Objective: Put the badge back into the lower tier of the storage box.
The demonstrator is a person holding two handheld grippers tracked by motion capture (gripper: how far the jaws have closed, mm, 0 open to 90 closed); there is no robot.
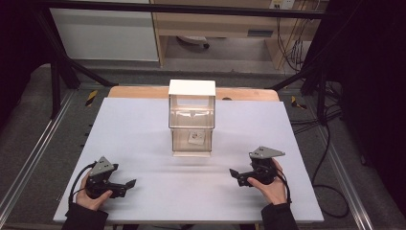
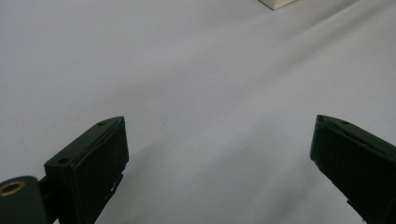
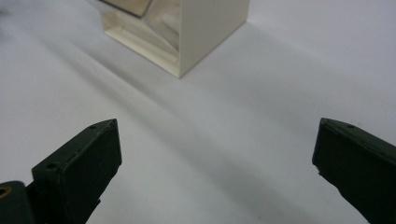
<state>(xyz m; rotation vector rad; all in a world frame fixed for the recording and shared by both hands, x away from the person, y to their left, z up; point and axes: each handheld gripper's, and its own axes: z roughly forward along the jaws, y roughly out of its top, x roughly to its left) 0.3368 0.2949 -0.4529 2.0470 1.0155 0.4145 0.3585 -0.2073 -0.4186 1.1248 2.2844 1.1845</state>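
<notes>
Near the bench's front edge, left gripper [image 1: 125, 186] and right gripper [image 1: 235, 174] both spread, empty. Clear cabinet [image 1: 191, 118] mid-bench toward the far edge, small item [image 1: 196, 138] inside. Best approached squarely, slowly.

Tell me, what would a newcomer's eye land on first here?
The clear-walled box with a white top, standing upright at the middle of the white table toward its far edge, draws the eye first; a small pale item lies in its lower compartment. Next come the two black tongs near the front edge, the left tongs and the right tongs, both with jaws wide open and nothing between them.
</notes>
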